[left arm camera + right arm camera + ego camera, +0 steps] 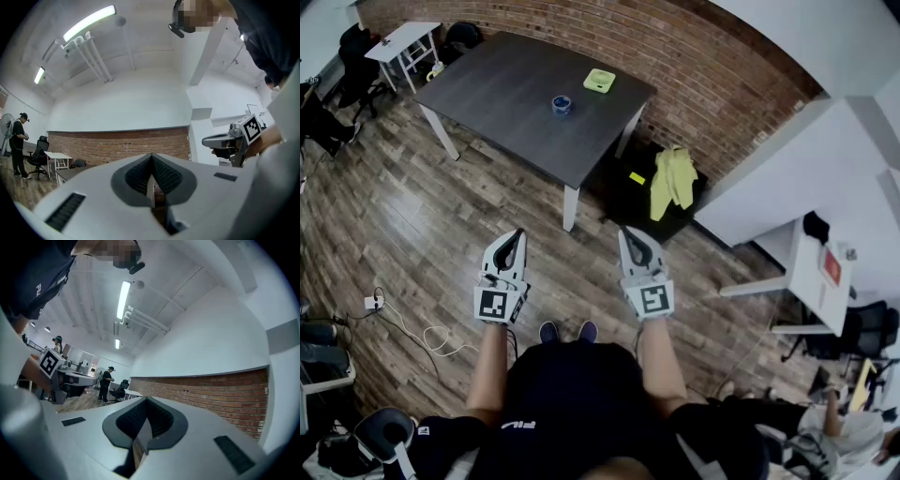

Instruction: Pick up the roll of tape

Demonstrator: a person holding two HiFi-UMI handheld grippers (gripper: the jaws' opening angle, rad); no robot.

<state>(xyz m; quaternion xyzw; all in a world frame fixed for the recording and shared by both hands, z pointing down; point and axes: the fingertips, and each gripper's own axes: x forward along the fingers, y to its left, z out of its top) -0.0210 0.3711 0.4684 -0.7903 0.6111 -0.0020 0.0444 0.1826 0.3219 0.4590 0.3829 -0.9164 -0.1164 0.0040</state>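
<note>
Near body, left gripper and right gripper both clenched empty over floor; well ahead, blue roll of tape flat on table, probably light, stiff, best pinched across ring wall.

The roll of tape lies near the middle of the worktop, with a shallow tray just behind it and to its right, nearer the brick wall. The worktop stands on the floor, well ahead of the person. The left hand-held gripper and right hand-held gripper are side by side over the floor, apart from each other. A garment lies to the right of the worktop, and a cable lies on the floor at left.
</note>
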